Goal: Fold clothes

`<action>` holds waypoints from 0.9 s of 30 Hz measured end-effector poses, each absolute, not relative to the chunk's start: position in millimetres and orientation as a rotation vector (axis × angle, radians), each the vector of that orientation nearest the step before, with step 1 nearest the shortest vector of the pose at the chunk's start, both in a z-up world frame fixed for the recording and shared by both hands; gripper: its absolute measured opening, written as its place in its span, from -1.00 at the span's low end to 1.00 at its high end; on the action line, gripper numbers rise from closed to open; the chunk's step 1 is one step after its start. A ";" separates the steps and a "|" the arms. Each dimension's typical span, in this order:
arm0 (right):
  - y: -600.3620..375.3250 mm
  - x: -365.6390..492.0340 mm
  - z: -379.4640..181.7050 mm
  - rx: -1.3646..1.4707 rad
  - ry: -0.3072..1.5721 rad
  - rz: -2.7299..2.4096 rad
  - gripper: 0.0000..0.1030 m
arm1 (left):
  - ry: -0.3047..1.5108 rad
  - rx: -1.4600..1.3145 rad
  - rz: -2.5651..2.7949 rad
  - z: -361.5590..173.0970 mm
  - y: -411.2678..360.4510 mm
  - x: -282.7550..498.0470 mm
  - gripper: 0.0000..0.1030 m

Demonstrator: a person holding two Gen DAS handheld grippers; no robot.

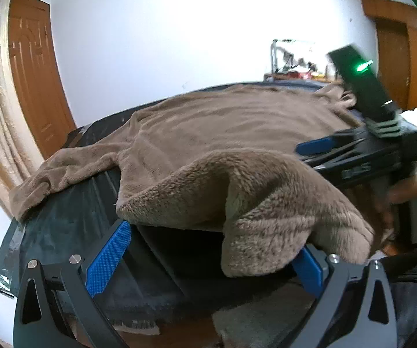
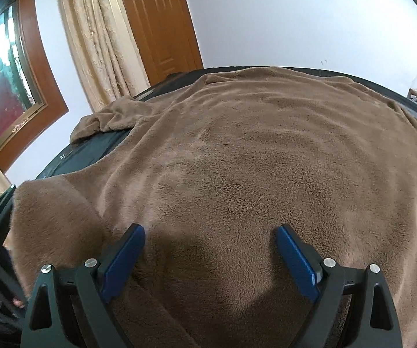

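A brown fleece garment (image 1: pixel 208 121) lies spread over a dark table (image 1: pixel 72 211), one sleeve (image 1: pixel 63 171) trailing to the left edge. Its near hem (image 1: pixel 266 203) is humped up and droops over the right finger of my left gripper (image 1: pixel 214 237), which is open at the table's near edge. My right gripper (image 1: pixel 353 150) shows at the right of the left wrist view, held by a hand (image 1: pixel 411 185) just above the cloth. In the right wrist view the right gripper (image 2: pixel 210 229) is open, both blue fingers resting low on the fleece (image 2: pixel 251 145). The sleeve (image 2: pixel 107 119) lies far left.
Wooden doors (image 1: pixel 34 66) (image 2: pixel 156 20), a beige curtain (image 2: pixel 98 37) and a window (image 2: pixel 2 72) line the white wall behind. A cluttered shelf (image 1: pixel 295 66) stands at the back right. The table's near-left corner (image 1: pixel 8 261) carries tape.
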State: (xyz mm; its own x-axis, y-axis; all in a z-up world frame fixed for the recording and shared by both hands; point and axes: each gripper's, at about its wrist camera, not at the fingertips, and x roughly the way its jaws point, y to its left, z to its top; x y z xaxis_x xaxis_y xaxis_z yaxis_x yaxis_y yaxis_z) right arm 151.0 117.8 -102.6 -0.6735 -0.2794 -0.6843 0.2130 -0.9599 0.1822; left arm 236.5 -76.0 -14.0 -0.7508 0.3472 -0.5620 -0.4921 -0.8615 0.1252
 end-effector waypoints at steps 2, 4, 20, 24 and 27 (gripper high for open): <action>117.7 151.0 -102.3 1.106 -0.124 -2.651 0.80 | 0.352 -0.704 2.559 -8.7 -78.1 245.2 0.99; 117.5 151.4 -102.2 1.106 -0.121 -2.653 0.80 | 0.322 -0.670 2.561 -3.5 -79.4 250.3 0.99; 130.0 160.9 -93.9 1.069 -0.154 -2.656 0.81 | 0.325 -0.887 2.532 -6.4 -74.5 252.4 -0.24; 156.6 185.0 -78.5 1.005 -0.072 -2.757 0.81 | 0.345 -0.971 2.520 -6.6 -102.2 273.9 -0.27; 182.5 201.6 -75.1 1.018 0.016 -2.840 0.81 | 0.398 -1.008 2.476 -13.1 -111.7 292.6 -0.27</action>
State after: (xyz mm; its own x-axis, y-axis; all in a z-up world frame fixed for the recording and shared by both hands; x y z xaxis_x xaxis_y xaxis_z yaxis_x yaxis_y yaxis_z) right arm 201.6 182.5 -75.1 -0.7655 -0.1132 -0.6334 0.1202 -0.9922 0.0321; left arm 292.6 -111.7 -13.1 -0.6400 0.2849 -0.7136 -0.4941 -0.8639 0.0982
